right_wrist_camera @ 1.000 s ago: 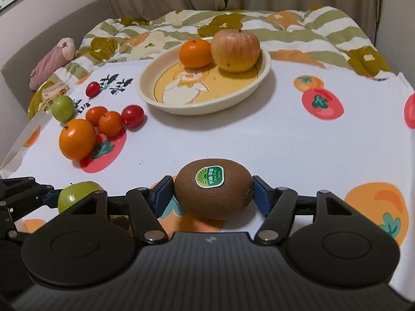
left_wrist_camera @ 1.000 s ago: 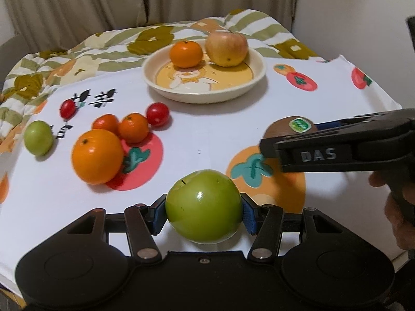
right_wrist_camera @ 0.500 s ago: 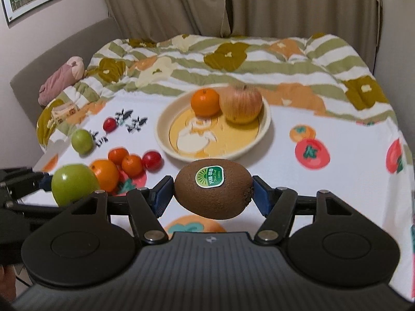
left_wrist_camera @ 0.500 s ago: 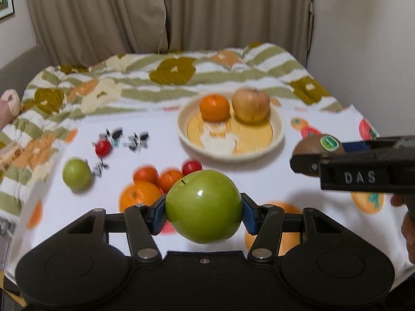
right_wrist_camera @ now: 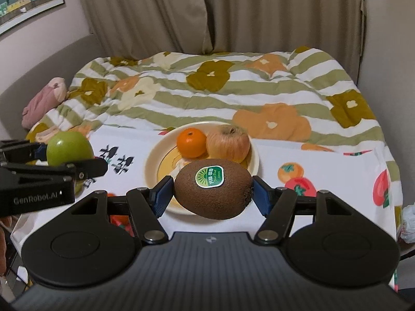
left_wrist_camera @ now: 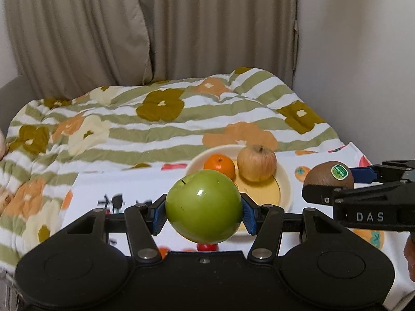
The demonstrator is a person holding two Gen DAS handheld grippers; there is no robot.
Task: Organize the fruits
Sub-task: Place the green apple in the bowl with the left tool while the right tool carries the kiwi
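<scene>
Near, the left claw (left_wrist_camera: 204, 211) grips a glossy green apple (left_wrist_camera: 203, 210) between blue pads, held above the tabletop. To its right the right claw (right_wrist_camera: 213, 189) clamps a fuzzy brown kiwi (right_wrist_camera: 214, 189) with a green sticker. Beyond both, a round cream plate (right_wrist_camera: 153, 163) on the fruit-print cloth (right_wrist_camera: 324, 165) holds an orange (right_wrist_camera: 191, 142) and a yellowish apple (right_wrist_camera: 228, 143), touching. A red fruit (left_wrist_camera: 207, 246), perhaps a tomato, peeks below the green apple. Farther off lies a rumpled striped floral quilt (right_wrist_camera: 233, 90).
</scene>
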